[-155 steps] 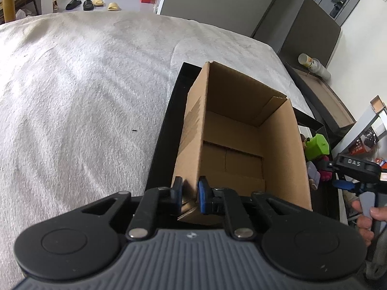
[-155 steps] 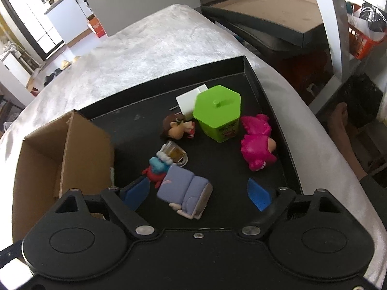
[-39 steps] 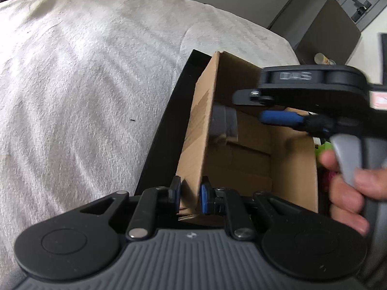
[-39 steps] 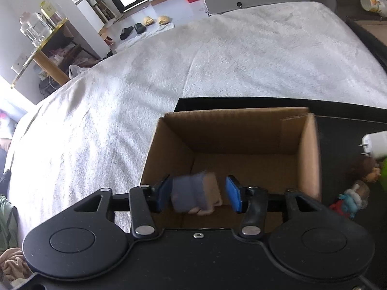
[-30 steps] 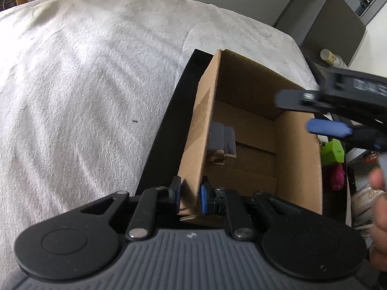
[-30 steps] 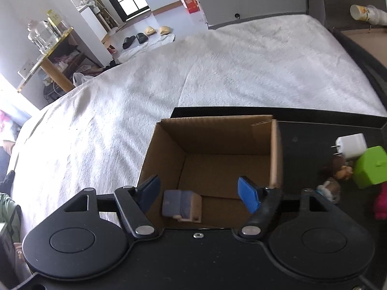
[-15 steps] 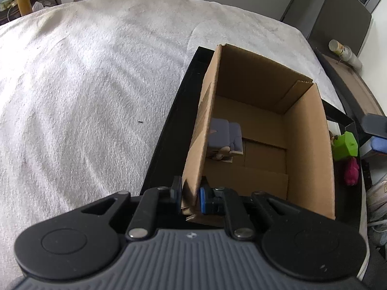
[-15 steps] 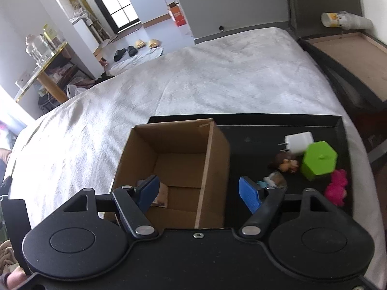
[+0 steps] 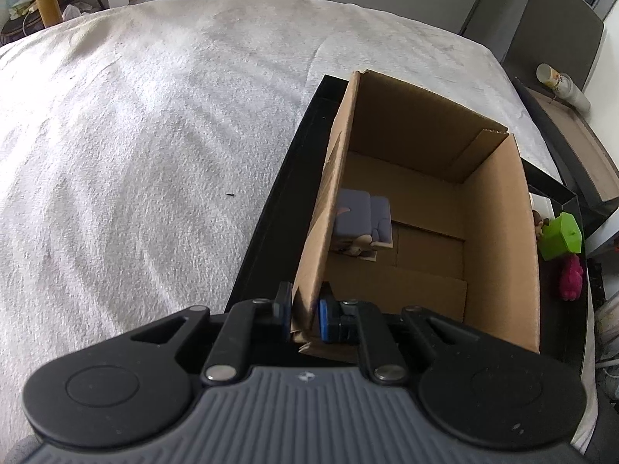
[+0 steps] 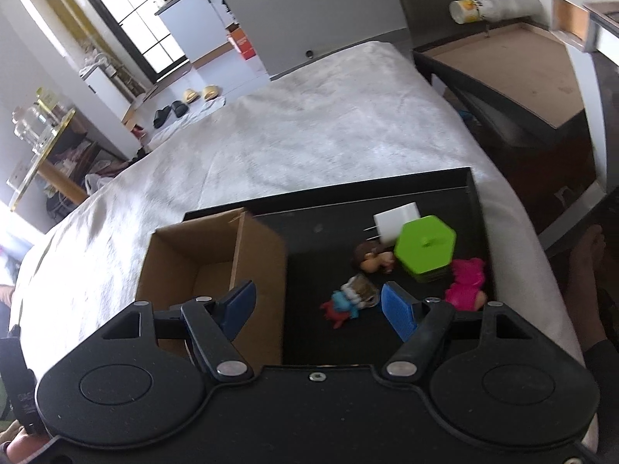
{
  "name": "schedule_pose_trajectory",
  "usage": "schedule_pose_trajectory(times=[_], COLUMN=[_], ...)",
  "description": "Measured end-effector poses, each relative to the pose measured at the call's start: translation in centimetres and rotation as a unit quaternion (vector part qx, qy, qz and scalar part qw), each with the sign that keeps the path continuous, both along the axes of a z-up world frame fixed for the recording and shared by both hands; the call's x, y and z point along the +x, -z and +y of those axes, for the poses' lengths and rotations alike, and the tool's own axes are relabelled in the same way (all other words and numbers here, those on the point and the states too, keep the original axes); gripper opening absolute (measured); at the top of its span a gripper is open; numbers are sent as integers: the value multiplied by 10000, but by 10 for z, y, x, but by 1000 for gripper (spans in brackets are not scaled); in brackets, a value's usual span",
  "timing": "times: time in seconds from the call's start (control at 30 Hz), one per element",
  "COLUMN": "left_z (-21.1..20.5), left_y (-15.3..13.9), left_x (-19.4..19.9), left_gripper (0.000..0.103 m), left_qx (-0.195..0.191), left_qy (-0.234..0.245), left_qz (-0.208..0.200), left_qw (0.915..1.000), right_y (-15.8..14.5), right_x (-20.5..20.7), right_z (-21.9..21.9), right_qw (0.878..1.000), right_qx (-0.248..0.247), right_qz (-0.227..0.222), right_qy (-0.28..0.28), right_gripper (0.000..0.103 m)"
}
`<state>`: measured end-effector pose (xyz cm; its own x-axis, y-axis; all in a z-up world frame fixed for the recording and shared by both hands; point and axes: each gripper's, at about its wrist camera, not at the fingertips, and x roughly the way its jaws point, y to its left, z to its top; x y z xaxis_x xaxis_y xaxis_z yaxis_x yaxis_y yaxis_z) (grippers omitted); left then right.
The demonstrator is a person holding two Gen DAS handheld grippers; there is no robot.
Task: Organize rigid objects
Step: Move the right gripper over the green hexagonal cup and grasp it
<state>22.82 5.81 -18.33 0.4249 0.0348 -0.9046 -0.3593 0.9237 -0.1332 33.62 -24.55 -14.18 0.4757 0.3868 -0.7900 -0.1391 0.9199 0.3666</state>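
The left hand-held gripper is clenched on the near wall of the cardboard box, which stands in a black tray on the bed; thin card should flex, so a hold near the corner looks steadier. One small toy sofa lies inside. The right hand-held gripper hangs released above the tray, nearest a red-and-blue figurine. That piece looks light, hard and knobbly, probably best pinched across its body. The green hexagonal container, pink toy and brown-haired doll lie beyond, close together.
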Motion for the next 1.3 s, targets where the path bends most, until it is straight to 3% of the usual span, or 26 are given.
schedule_pose_trajectory(times=[0.17, 0.3, 0.57, 0.87, 1.3], left_z=[-2, -4, -6, -7, -10], left_y=[-1, -2, -1, -2, 1], left_x=[1, 1, 0, -1, 2], left_gripper=[12, 13, 13, 13, 13], left_qx=[36, 108, 148, 183, 307], left_qy=[-43, -45, -91, -166, -125], left_qz=[38, 54, 3, -6, 21], left_qw=[10000, 9999, 9998, 9997, 9994], right_y=[12, 21, 41, 64, 91], right_x=[8, 15, 29, 41, 64], right_z=[-18, -32, -41, -25, -24], right_qw=[9999, 9999, 9973, 9820, 9730], right_qx=[10, -42, -561, -1283, -1751], right_qz=[87, 26, -217, -498, -513], right_qy=[109, 135, -413, -1294, -1417], right_gripper=[73, 91, 91, 89, 80])
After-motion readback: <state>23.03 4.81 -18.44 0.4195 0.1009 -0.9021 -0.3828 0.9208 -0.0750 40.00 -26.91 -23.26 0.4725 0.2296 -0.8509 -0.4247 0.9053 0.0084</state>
